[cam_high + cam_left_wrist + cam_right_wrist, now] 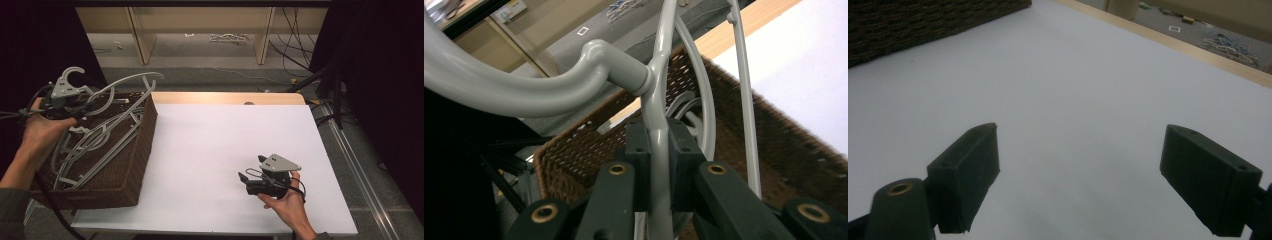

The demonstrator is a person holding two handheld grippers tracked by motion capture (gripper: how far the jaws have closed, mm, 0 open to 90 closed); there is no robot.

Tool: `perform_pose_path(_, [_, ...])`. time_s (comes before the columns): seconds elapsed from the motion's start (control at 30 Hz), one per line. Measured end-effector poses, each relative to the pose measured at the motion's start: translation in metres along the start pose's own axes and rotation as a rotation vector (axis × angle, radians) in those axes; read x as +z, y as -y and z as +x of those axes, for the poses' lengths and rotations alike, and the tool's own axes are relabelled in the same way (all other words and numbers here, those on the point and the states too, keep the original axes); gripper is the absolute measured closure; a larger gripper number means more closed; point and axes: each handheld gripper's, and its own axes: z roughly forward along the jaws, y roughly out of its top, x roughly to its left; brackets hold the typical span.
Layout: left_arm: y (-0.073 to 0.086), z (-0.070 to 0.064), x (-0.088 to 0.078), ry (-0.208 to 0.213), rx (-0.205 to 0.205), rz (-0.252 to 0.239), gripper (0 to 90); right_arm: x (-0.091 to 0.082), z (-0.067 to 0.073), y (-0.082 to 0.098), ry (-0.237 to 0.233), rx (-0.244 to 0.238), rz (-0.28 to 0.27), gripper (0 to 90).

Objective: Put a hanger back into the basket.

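Left side, high view: the left gripper [75, 107] is raised over the far left corner of the basket [135, 165], carried in the left hand [42, 130] with the forearm coming up from the near left edge and the wrist bent back. Its fingers [636, 145] are clamped narrow on the grey hanger [125, 80], pinching a slim bar of it. In the left gripper view that bar runs straight up between the fingers, and the hook stem joins it through a thick round collar before sweeping away to the left. In the high view the hanger's long axis runs left to right, rising slightly toward the far right, its curved arm reaching past the basket's far rim.

The hanger is smooth, rounded grey plastic, tubular in section. The basket is dark brown woven wicker, rectangular, coarse in texture; it stands on the left part of the white tabletop [215, 150]. More grey hangers [95, 150] lie crosswise inside it.

Right side: the right gripper [250, 175] rests low near the tabletop's near right edge, held in the right hand [285, 200], palm up, pointing left. Its black fingers [965, 175] stand wide apart with nothing between them but the bare matte surface.
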Motion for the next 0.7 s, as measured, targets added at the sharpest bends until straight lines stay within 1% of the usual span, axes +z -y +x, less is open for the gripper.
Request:
perform_pose_path(0.03, [0.004, 0.002, 0.001, -0.001, -0.002, -0.007, 82.2, 0.000, 0.000, 0.000, 0.000, -0.001, -0.003, 17.0])
perform_pose_path(0.07, [0.008, 0.003, 0.003, -0.006, -0.017, -0.013, 82.2, -0.001, 0.000, 0.001, 0.000, -0.003, -0.004, 17.0])
perform_pose_path(0.1, [0.011, 0.005, 0.004, -0.013, -0.022, -0.011, 82.2, -0.002, 0.000, 0.001, 0.003, 0.003, -0.007, 17.0])
perform_pose_path(0.13, [0.013, 0.006, 0.004, -0.010, -0.025, -0.011, 82.2, -0.004, 0.000, 0.002, 0.002, 0.001, -0.010, 17.0])
perform_pose_path(0.17, [0.017, 0.006, 0.005, -0.020, -0.026, -0.010, 82.2, -0.004, 0.001, 0.002, 0.000, 0.006, -0.009, 17.0])
perform_pose_path(0.2, [0.020, 0.007, 0.006, -0.021, -0.025, -0.013, 82.2, -0.005, 0.000, 0.004, 0.001, 0.006, -0.010, 17.0])
perform_pose_path(0.23, [0.024, 0.007, 0.007, -0.016, -0.033, -0.016, 82.2, -0.006, 0.001, 0.004, 0.000, 0.011, -0.005, 17.0])
perform_pose_path(0.37, [0.036, 0.011, 0.007, -0.026, -0.034, 0.002, 82.2, -0.008, 0.000, 0.007, 0.004, 0.013, -0.002, 17.0])
perform_pose_path(0.43, [0.044, 0.014, 0.007, -0.030, -0.055, 0.007, 82.2, -0.009, 0.000, 0.008, 0.002, 0.013, -0.004, 17.0])
perform_pose_path(0.47, [0.046, 0.015, 0.007, -0.033, -0.062, 0.009, 82.2, -0.010, 0.000, 0.008, 0.002, 0.016, 0.001, 17.0])
perform_pose_path(0.5, [0.050, 0.016, 0.007, -0.041, -0.065, 0.015, 82.2, -0.009, 0.000, 0.008, 0.000, 0.018, -0.009, 17.0])
perform_pose_path(0.53, [0.052, 0.017, 0.006, -0.043, -0.063, 0.022, 82.2, -0.010, 0.000, 0.009, 0.000, 0.019, -0.008, 17.0])
perform_pose_path(0.57, [0.055, 0.016, 0.007, -0.042, -0.072, 0.019, 82.2, -0.010, 0.000, 0.009, 0.001, 0.018, -0.003, 17.0])
perform_pose_path(0.6, [0.058, 0.017, 0.006, -0.045, -0.061, 0.028, 82.2, -0.011, 0.000, 0.009, -0.001, 0.017, -0.001, 17.0])
perform_pose_path(0.63, [0.061, 0.017, 0.005, -0.045, -0.060, 0.036, 82.2, -0.011, 0.001, 0.010, 0.000, 0.018, -0.004, 17.0])
perform_pose_path(0.67, [0.063, 0.017, 0.005, -0.045, -0.070, 0.031, 82.2, -0.011, 0.001, 0.010, -0.001, 0.015, -0.003, 17.0])
perform_pose_path(0.7, [0.066, 0.018, 0.004, -0.046, -0.068, 0.040, 82.2, -0.012, 0.001, 0.011, 0.001, 0.016, -0.002, 17.0])
